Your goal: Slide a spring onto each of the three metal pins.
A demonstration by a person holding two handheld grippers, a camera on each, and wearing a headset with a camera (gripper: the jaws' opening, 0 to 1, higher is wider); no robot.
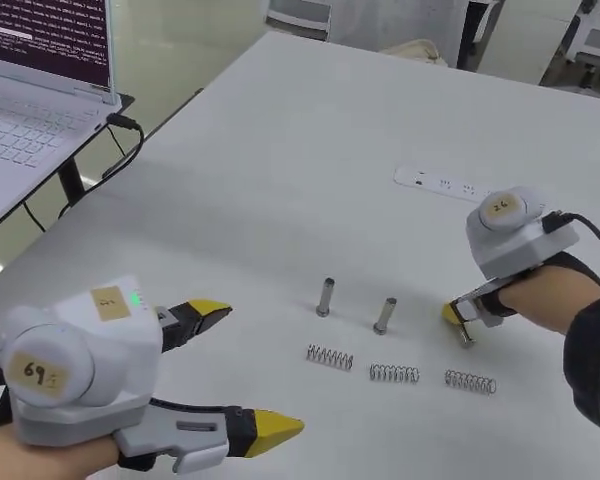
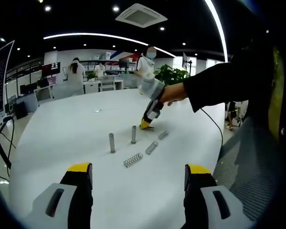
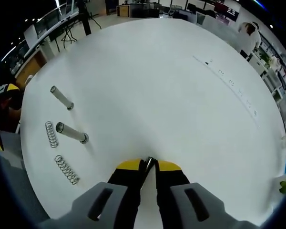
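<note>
Your right gripper (image 1: pixel 460 318) clamps the third pin (image 1: pixel 466 336); your left gripper (image 1: pixel 260 367) has its jaws apart. Seat the pin upright before releasing.

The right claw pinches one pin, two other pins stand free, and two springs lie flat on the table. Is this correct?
Not quite: three springs lie flat, not two; the head view shows it. The right claw does pinch one pin, and two pins stand free.
</note>
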